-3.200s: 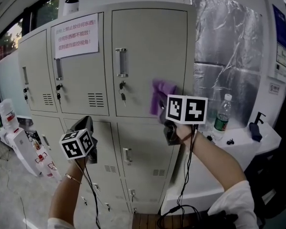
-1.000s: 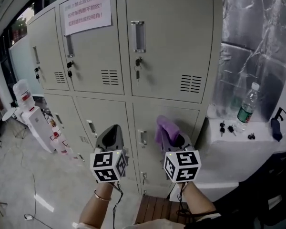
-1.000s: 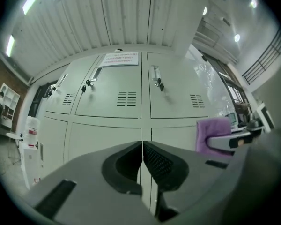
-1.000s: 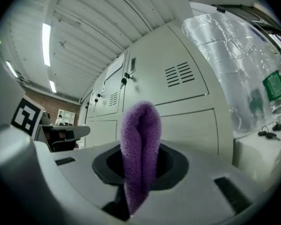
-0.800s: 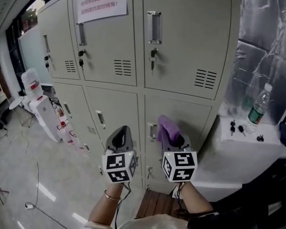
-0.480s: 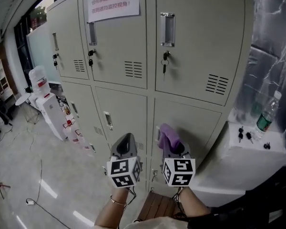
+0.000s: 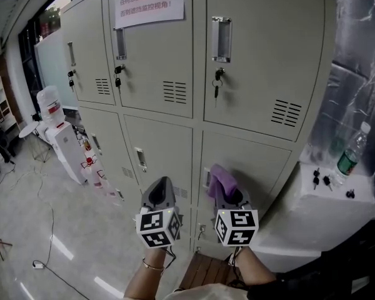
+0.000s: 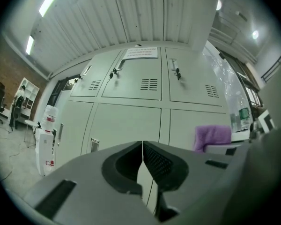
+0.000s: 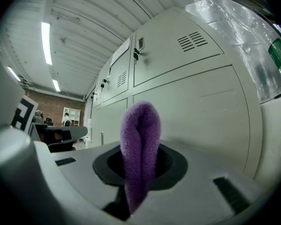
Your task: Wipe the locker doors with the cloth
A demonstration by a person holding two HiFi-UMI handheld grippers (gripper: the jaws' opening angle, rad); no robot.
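Left gripper (image 7: 162,181), fingers together, empty; right gripper (image 7: 227,190), fingers clamped on one purple cloth (image 7: 220,175); locker doors (image 7: 262,49) ahead

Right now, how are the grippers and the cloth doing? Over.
Left gripper shut, empty. Right gripper shut on purple cloth. Cloth faces lower locker door, seemingly not touching. Nothing seen between them.

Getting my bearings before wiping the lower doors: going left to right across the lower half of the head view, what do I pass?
Water dispenser → left gripper → purple cloth clamped in the right gripper → keys → water bottle.
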